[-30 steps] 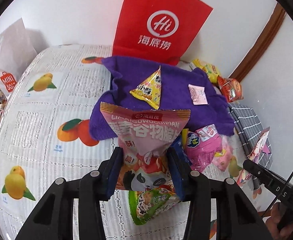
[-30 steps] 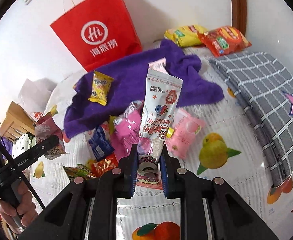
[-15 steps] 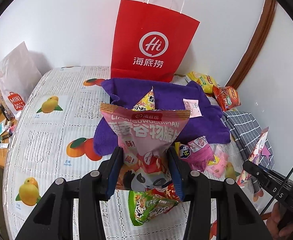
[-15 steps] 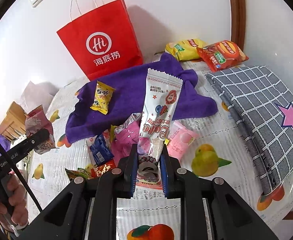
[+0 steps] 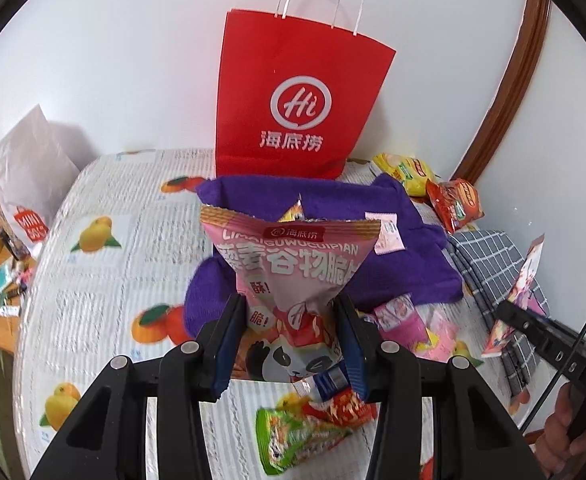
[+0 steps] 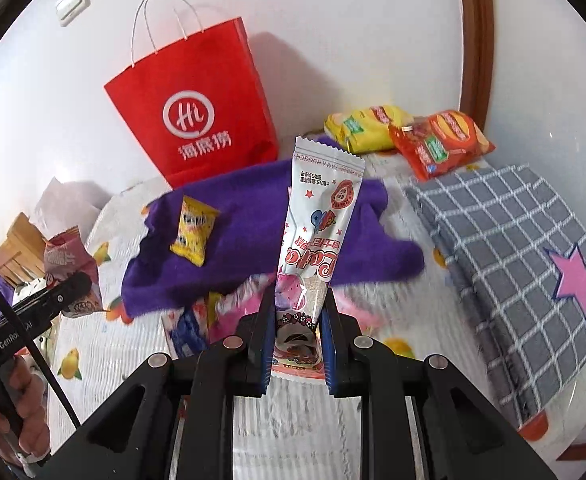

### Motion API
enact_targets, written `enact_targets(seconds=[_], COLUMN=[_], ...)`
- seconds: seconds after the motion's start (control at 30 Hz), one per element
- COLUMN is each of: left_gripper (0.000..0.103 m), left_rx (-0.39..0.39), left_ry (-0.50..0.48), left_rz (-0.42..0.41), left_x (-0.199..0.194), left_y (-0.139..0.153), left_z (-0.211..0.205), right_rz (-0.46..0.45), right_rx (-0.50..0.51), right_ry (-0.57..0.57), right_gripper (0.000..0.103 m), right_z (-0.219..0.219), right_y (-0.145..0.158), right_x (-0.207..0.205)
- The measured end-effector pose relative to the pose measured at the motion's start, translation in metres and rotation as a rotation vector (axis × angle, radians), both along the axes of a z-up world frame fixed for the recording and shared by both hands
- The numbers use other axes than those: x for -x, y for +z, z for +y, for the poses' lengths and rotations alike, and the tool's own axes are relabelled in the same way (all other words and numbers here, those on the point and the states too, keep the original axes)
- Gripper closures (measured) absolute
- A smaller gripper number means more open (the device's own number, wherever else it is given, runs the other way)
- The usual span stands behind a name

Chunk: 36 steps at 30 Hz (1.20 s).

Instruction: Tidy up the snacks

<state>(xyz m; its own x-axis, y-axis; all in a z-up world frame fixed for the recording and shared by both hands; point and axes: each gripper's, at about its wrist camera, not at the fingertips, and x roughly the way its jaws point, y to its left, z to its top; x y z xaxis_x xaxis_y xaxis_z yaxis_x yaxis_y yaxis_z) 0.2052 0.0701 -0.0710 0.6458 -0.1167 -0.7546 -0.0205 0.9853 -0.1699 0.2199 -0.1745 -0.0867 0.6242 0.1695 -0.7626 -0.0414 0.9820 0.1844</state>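
Observation:
My left gripper (image 5: 289, 320) is shut on a pink panda snack bag (image 5: 293, 276) and holds it upright above the table. My right gripper (image 6: 298, 304) is shut on a tall white snack packet (image 6: 318, 220), also held upright. A red paper bag (image 5: 297, 108) stands open against the wall behind a purple towel (image 5: 373, 248); it also shows in the right wrist view (image 6: 197, 120). A yellow snack (image 6: 193, 229) lies on the towel (image 6: 253, 240). Loose snacks lie below both grippers: a green packet (image 5: 297, 436) and pink packets (image 5: 405, 324).
The table has a fruit-print cloth (image 5: 105, 280). A grey checked cloth with a pink star (image 6: 533, 264) lies at the right. Yellow (image 6: 365, 126) and red (image 6: 441, 142) chip bags sit at the back right corner. A white paper bag (image 5: 29, 172) stands at far left.
Both grippers have risen and pulled back with their snacks; the red bag now shows in full, handles included. The holds are unchanged.

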Motion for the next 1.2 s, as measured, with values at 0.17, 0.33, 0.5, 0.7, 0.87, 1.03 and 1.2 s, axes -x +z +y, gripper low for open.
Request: enact_targets(seconds=[0.17,0.33,0.5,0.7,0.87,1.03,1.2], left_gripper=[0.06,0.06,0.06,0.06,0.06,0.06,0.06], left_rx=[-0.032,-0.069,-0.088,-0.085,-0.08,-0.124,-0.105], left_ry=[0.001,0.009,0.027,0.056,0.064,0.075,0.082], left_rz=[-0.018,-0.028,-0.045,-0.029,-0.016,0.0,0.018], left_x=[-0.021,-0.046,-0.067,-0.093,-0.111,-0.121,-0.124], left_y=[0.009,0.015,0.018,0.009,-0.002,-0.012,-0.019], left_z=[-0.002,-0.003,-0.002,0.001,0.003,0.005,0.012], right_rz=[-0.01,-0.052,-0.076,-0.084,-0.057,-0.046,-0.055], right_rx=[0.008,-0.001,0.002,0.02,0.013,-0.006,-0.027], right_ry=[0.015,0.028,0.05,0.08,0.075,0.079,0.08], right_gripper=[0.083,0.083,0.083,0.083,0.083,0.083,0.083], right_z=[0.001,0.003,0.013,0.025,0.025,0.024,0.028], right_y=[0.013,0.028,0.037,0.031,0.014,0.007,0.005], right_x=[-0.03,-0.059,-0.088,-0.116,-0.136,-0.15,-0.161])
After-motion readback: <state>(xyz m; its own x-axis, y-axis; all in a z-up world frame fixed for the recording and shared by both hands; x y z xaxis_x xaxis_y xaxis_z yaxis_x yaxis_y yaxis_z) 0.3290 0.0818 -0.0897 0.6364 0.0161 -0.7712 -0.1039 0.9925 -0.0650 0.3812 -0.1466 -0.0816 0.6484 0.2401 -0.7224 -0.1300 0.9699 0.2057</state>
